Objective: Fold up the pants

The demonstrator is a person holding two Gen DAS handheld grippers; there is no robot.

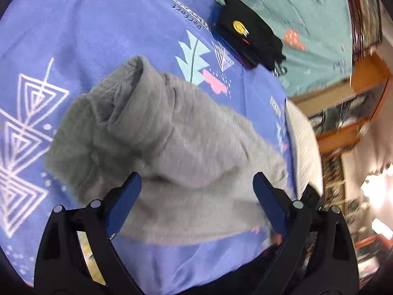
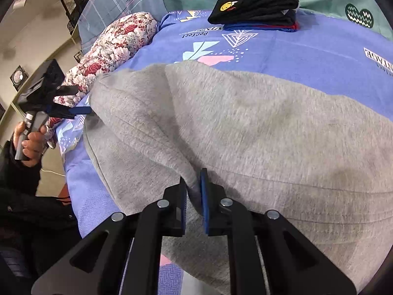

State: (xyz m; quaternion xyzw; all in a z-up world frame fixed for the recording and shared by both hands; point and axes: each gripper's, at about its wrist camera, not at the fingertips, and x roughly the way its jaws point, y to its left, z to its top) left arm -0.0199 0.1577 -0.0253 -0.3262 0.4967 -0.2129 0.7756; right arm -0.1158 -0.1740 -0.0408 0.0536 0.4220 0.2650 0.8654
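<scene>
Grey pants [image 2: 245, 127] lie on blue bedspread [image 2: 307, 46]. Right gripper [image 2: 194, 186]: jaws nearly closed, pinching a pants fold. Left gripper [image 1: 196, 186]: jaws wide apart, holding nothing, over pants. Black folded stack [image 2: 260, 2] well behind.

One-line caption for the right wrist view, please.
Right gripper pinches a fold of the grey pants on the blue bedsheet; folded black clothes lie behind.

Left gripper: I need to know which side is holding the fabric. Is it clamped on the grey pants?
No, the left gripper has its fingers spread wide apart over the grey pants, pinching no fabric.
</scene>
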